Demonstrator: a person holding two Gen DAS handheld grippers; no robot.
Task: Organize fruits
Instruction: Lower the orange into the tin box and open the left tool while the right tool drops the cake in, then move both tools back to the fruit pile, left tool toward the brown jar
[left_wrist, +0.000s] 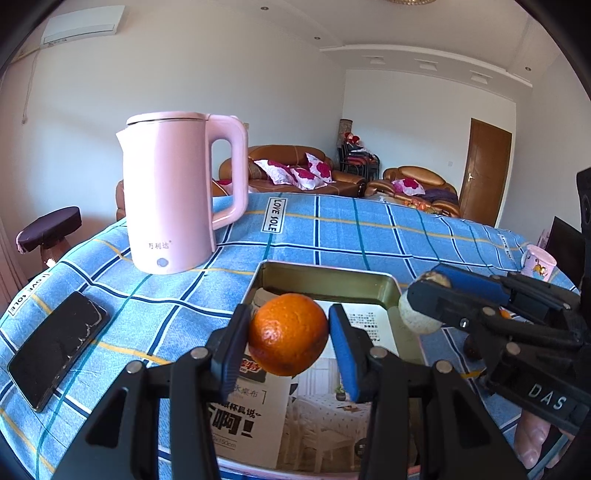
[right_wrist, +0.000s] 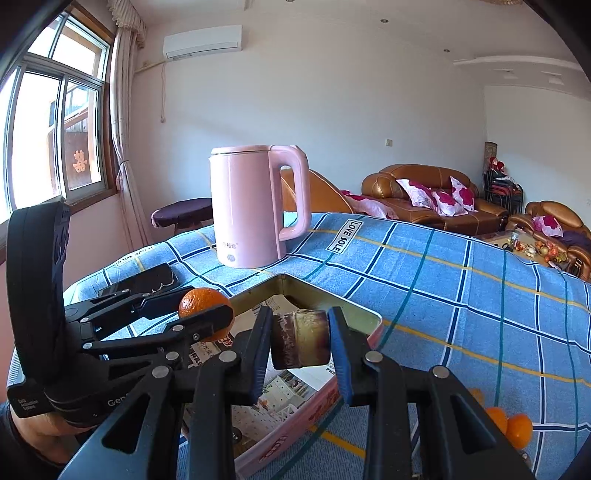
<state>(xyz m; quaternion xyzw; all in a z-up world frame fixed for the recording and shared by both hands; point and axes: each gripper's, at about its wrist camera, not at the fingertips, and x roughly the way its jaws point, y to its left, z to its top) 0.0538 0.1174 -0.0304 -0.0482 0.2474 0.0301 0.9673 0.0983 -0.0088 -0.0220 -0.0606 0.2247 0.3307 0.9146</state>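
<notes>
An orange (left_wrist: 288, 334) sits between the blue pads of my left gripper (left_wrist: 289, 314), which is shut on it above the near end of a paper-lined open metal tin (left_wrist: 325, 269). My right gripper (right_wrist: 300, 314) is shut on a stubby fruit piece (right_wrist: 301, 339) that is brown with one dark end, held over the same tin (right_wrist: 332, 295). In the left wrist view the right gripper (left_wrist: 424, 284) reaches in from the right, just past the tin's right rim, with the piece (left_wrist: 417, 317) looking pale. The left gripper (right_wrist: 207, 301) with its orange (right_wrist: 203, 297) shows at the left in the right wrist view.
A pink kettle (left_wrist: 170, 199) stands behind the tin on the blue checked tablecloth (left_wrist: 369, 236). A dark phone (left_wrist: 55, 347) lies at the left. A small pink cup (left_wrist: 537, 262) stands at the right edge. Two small oranges (right_wrist: 509, 424) lie on the cloth right of the tin.
</notes>
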